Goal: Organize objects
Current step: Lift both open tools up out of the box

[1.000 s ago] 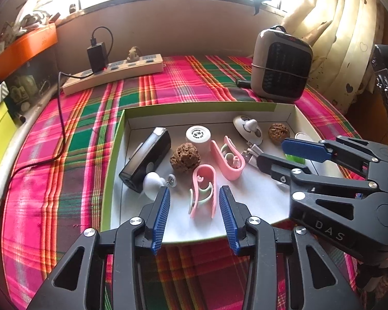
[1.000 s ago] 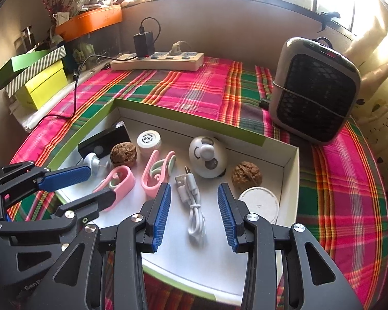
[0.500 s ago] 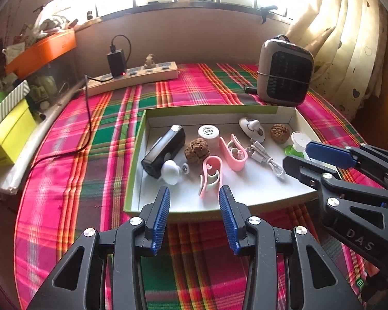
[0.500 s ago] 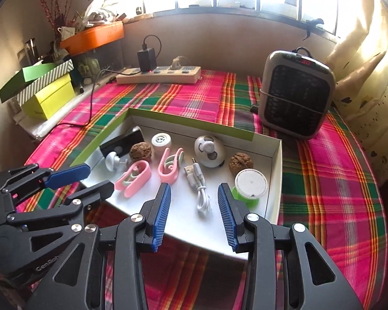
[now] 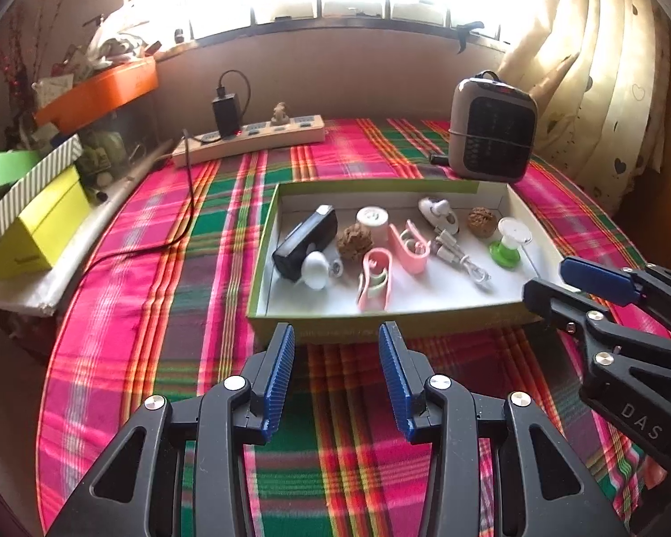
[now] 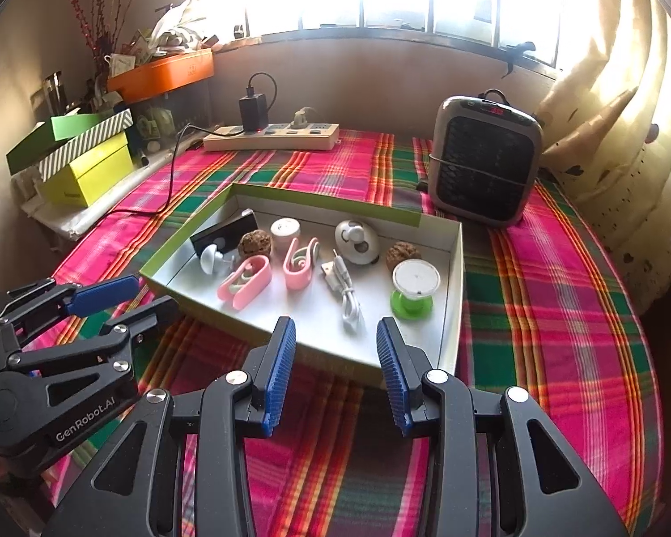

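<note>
Beyond both tongs: tray (image 5: 380, 329) of objects | left tongs (image 5: 335, 376) apart, empty | right tongs (image 6: 335, 371) apart, empty

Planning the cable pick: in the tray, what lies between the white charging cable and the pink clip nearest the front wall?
Another pink clip sits between the front pink clip and the white charging cable, apart from both. The right wrist view shows it best.

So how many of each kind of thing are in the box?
Pink clips: 2
Walnuts: 2
White cable: 1
Black gadget: 1
Green spool: 1
Other white items: 3
Total: 10
</note>
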A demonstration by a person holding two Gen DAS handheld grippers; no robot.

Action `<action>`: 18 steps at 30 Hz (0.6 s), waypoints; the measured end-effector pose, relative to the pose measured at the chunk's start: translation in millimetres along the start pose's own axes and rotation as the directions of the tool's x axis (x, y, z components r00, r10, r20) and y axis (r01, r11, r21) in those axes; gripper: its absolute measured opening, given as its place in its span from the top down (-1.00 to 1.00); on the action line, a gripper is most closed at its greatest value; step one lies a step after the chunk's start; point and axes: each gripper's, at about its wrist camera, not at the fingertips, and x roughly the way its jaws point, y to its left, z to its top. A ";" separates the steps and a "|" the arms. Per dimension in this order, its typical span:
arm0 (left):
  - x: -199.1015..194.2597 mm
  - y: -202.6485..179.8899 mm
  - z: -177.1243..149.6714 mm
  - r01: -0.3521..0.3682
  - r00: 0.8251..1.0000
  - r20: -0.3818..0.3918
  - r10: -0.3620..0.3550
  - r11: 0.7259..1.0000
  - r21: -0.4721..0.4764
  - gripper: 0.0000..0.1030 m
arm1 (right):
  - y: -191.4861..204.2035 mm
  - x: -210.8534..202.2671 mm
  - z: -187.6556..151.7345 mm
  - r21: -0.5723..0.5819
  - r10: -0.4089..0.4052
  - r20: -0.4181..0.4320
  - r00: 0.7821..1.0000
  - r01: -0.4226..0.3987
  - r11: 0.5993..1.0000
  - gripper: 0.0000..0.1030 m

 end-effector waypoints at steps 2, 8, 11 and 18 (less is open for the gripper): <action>-1.3 0.6 -5.6 -0.006 1.000 -0.005 0.006 1.000 0.003 0.27 | 0.6 -3.6 -5.0 -0.001 -0.013 -0.001 1.000 0.013 1.000 0.23; -4.4 1.6 -18.7 -0.017 1.000 -0.023 0.017 1.000 -0.009 0.27 | 1.0 -8.0 -18.1 0.017 -0.014 -0.020 1.000 0.014 1.000 0.10; -6.2 0.5 -25.0 -0.028 0.999 -0.027 0.027 1.000 -0.006 0.26 | 1.0 -9.5 -25.0 0.028 -0.014 -0.029 0.999 0.015 0.999 0.10; 0.2 0.1 -42.0 -0.042 0.996 -0.074 0.040 0.999 -0.015 0.27 | -1.9 -5.9 -44.5 0.060 -0.020 -0.083 0.996 0.025 0.998 0.09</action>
